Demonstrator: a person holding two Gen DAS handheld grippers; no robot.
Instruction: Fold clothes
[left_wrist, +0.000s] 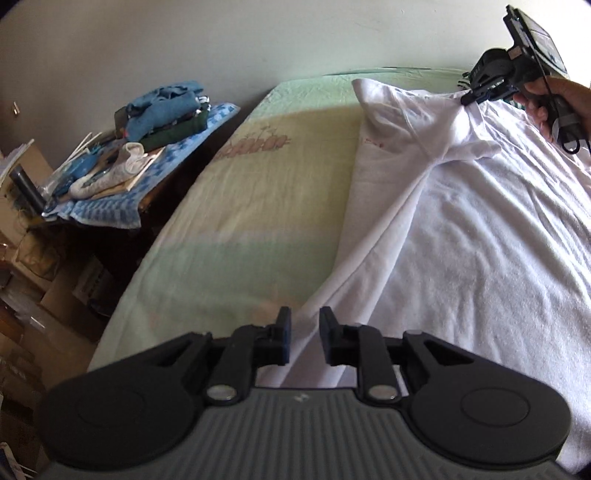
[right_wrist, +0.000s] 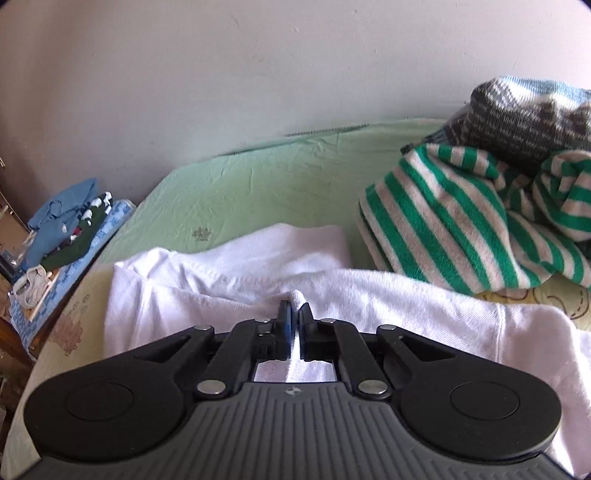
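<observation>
A white shirt (left_wrist: 461, 229) lies spread on a bed with a pale green sheet (left_wrist: 240, 206). My left gripper (left_wrist: 305, 325) is open, its fingers on either side of the shirt's near left edge, low over the bed. At the far right, a hand holds my right gripper (left_wrist: 471, 96), which pinches a fold of the shirt and lifts it into a ridge. In the right wrist view the right gripper (right_wrist: 294, 314) is shut on the white shirt (right_wrist: 369, 302), with cloth showing between its fingers.
A green-and-white striped garment (right_wrist: 461, 218) and a grey knitted one (right_wrist: 524, 118) are heaped at the bed's far right. A side table (left_wrist: 110, 210) left of the bed carries blue clothes (left_wrist: 162, 107) and clutter. Boxes (left_wrist: 40, 288) stand on the floor. A wall (right_wrist: 258, 66) bounds the far side.
</observation>
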